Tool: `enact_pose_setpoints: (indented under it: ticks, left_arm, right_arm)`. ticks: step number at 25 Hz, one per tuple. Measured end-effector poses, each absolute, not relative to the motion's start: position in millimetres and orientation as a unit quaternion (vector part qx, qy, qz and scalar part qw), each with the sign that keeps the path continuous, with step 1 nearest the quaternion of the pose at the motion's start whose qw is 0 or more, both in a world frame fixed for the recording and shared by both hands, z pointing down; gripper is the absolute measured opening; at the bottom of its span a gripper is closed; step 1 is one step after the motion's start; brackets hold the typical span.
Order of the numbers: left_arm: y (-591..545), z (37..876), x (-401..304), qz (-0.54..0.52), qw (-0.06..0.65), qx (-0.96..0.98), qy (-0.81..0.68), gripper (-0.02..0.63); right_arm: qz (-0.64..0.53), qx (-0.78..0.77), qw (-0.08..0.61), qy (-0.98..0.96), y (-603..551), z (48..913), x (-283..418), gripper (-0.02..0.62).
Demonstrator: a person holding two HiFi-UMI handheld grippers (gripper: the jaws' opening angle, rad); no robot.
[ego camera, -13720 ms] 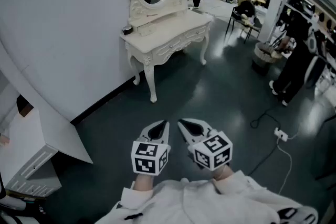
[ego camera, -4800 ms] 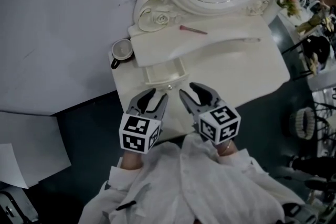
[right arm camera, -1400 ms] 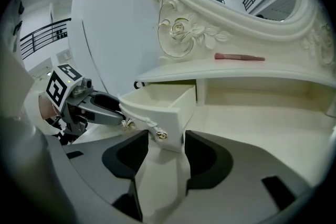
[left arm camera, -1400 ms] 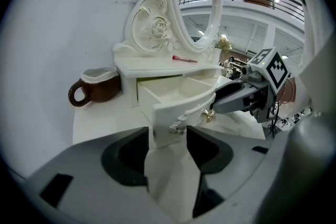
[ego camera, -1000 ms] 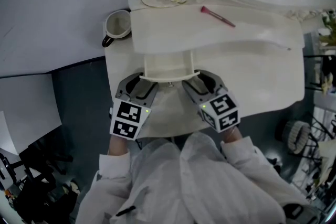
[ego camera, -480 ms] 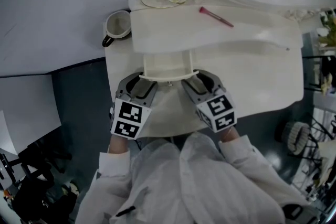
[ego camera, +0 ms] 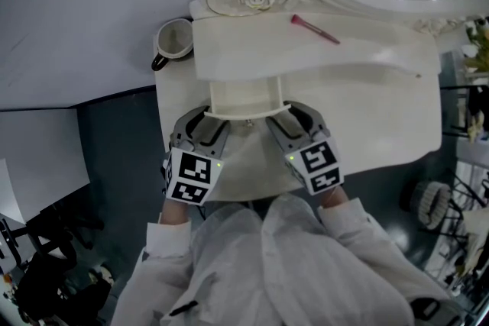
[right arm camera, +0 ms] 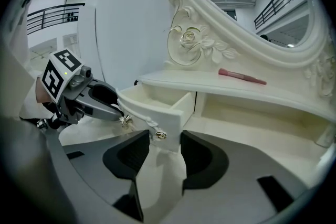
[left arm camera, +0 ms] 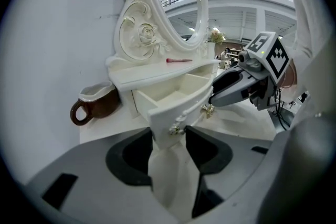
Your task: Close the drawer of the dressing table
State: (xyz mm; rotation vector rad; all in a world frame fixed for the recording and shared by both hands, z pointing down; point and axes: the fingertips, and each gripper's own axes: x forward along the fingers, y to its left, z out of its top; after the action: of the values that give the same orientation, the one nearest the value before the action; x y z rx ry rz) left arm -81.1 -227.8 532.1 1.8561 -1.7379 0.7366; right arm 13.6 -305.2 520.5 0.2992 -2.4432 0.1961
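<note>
Drawer (ego camera: pixel 243 97) stands half out near the table's (ego camera: pixel 367 126) left edge: stiff, light, likely easy-sliding. My left gripper (left arm camera: pixel 168 136) and right gripper (right arm camera: pixel 163 139) both have fingers spread, each straddling a front corner beside a knob (left arm camera: pixel 176 130); I'd push there. Mug (ego camera: pixel 174 38) at the back-left corner and pink stick (ego camera: pixel 315 30) sit clear.

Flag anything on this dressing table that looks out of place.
The drawer stands pulled out, empty, under the shelf. The left tongs and right tongs sit open at its front. A pink stick lies slanted on the shelf. Nothing looks spilled or damaged.
</note>
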Motion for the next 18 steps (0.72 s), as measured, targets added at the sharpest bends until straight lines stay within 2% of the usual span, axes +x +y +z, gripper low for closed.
enact_pose_setpoints:
  ticks: [18]
  left_arm:
    - [-248,529,-95,0.266,0.244,0.673,-0.646,0.198]
  right_arm:
    - [0.069,0.116,0.332,-0.934,-331,517,-3,0.189]
